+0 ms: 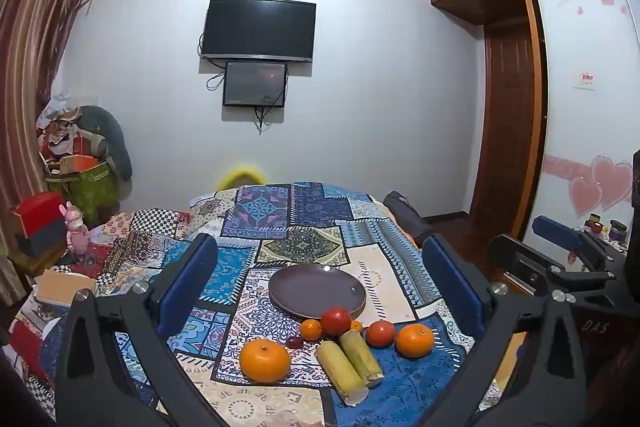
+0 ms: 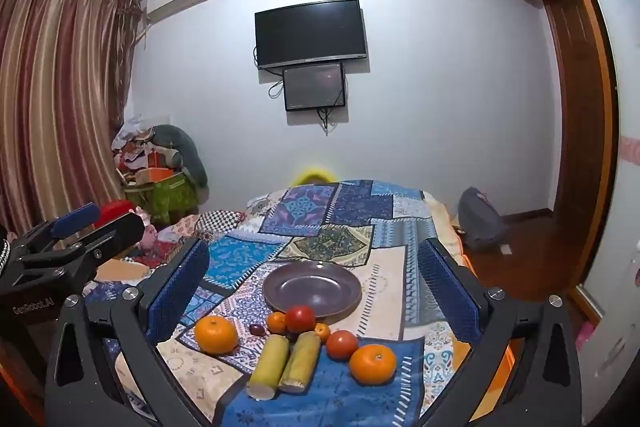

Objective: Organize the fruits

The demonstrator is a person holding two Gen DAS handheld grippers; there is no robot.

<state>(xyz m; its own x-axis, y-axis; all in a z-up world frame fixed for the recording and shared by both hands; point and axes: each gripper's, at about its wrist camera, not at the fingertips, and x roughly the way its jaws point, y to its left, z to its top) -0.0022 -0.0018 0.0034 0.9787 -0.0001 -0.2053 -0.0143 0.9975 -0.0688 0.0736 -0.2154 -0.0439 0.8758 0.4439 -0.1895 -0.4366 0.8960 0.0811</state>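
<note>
We are holding both grippers, left and right, with fingers spread wide and gripping nothing, above fruits lying on the quilted bed just before the plate. "GenRobot.AI" is showing on the left gripper.

A dark television hangs on the wall above a smaller screen; striped curtains hang left, wooden wardrobe right.
</note>
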